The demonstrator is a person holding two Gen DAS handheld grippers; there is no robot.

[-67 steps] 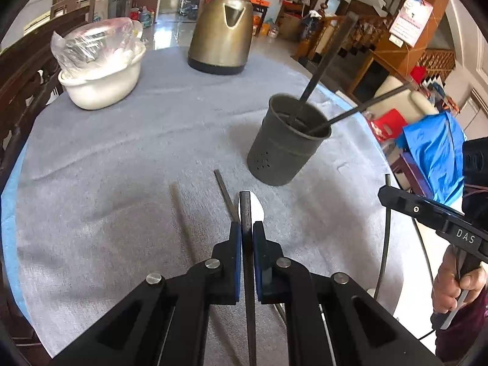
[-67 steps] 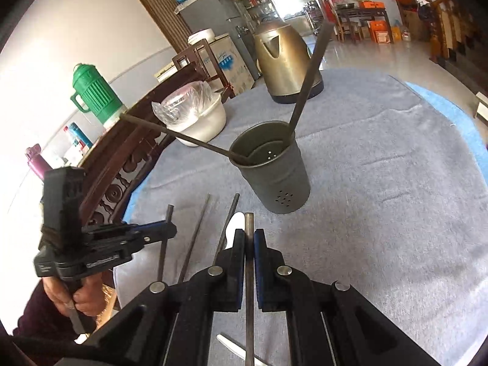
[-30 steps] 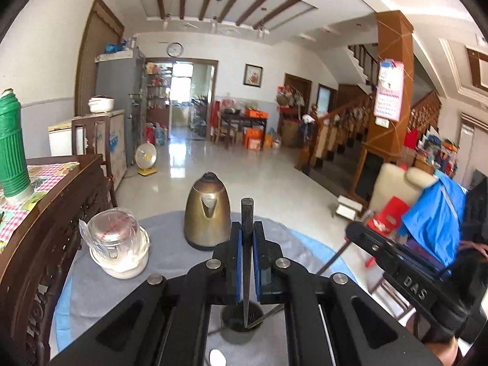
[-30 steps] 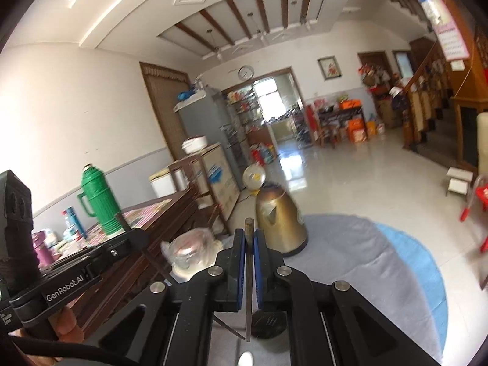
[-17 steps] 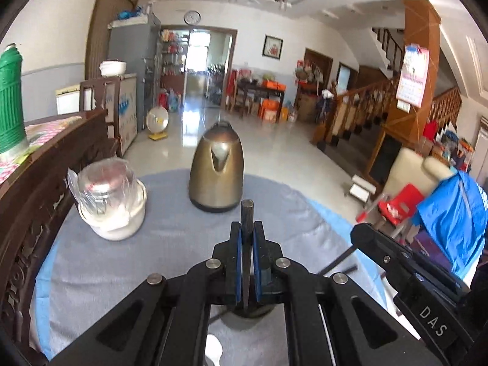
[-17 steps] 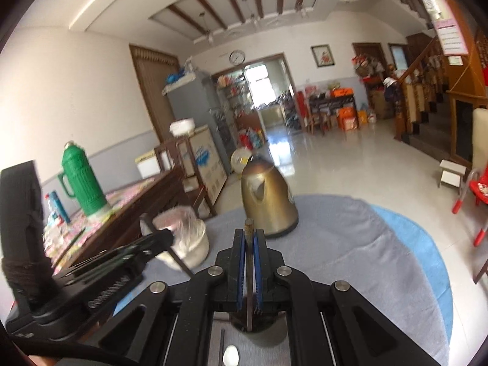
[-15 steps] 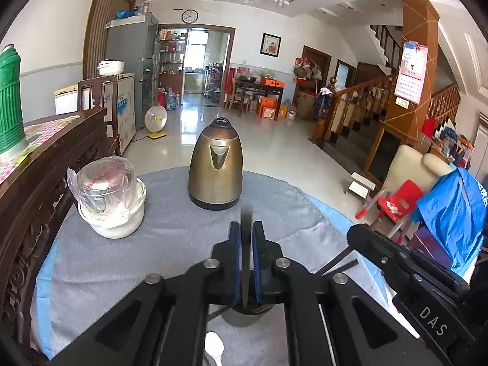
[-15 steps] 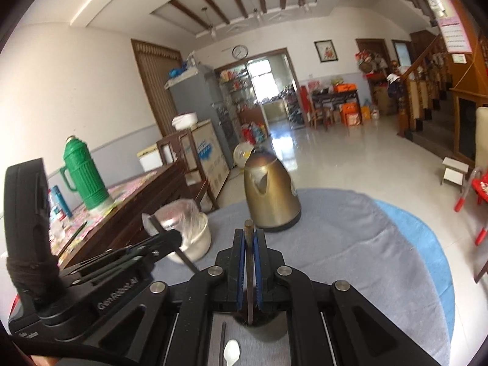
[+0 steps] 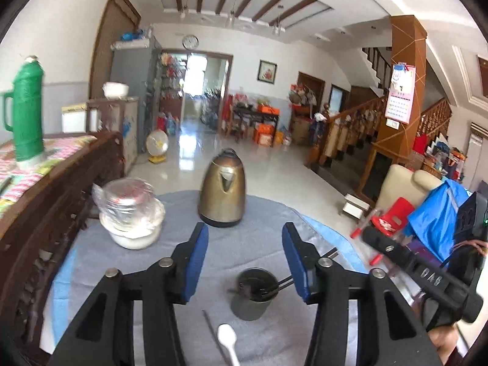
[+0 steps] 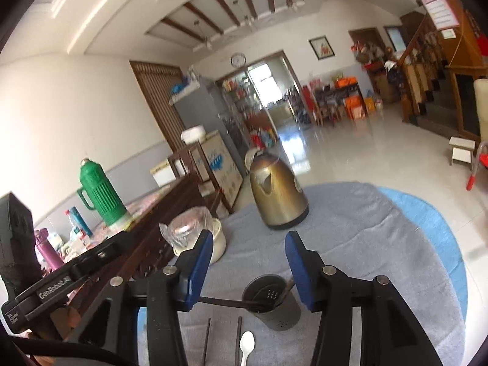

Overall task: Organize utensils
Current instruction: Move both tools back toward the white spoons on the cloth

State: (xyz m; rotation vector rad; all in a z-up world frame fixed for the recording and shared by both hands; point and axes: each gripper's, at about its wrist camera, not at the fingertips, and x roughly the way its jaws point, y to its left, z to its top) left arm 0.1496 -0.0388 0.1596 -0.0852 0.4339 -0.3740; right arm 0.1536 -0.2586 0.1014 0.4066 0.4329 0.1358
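Two grippers: left gripper (image 9: 245, 259) and right gripper (image 10: 248, 265) both hang above the holder (image 9: 254, 294), jaws spread, just opened, nothing between the pads.
Holder: upright on the cloth (image 9: 265, 228), dark utensils leaning inside it.
Left on cloth: white spoon (image 9: 227, 340) and dark sticks (image 10: 208, 340), just short of the holder, nearer the person.
Key relation: spoon lies below both grippers, long axis running toward the cameras; neither hand is clearly closer.
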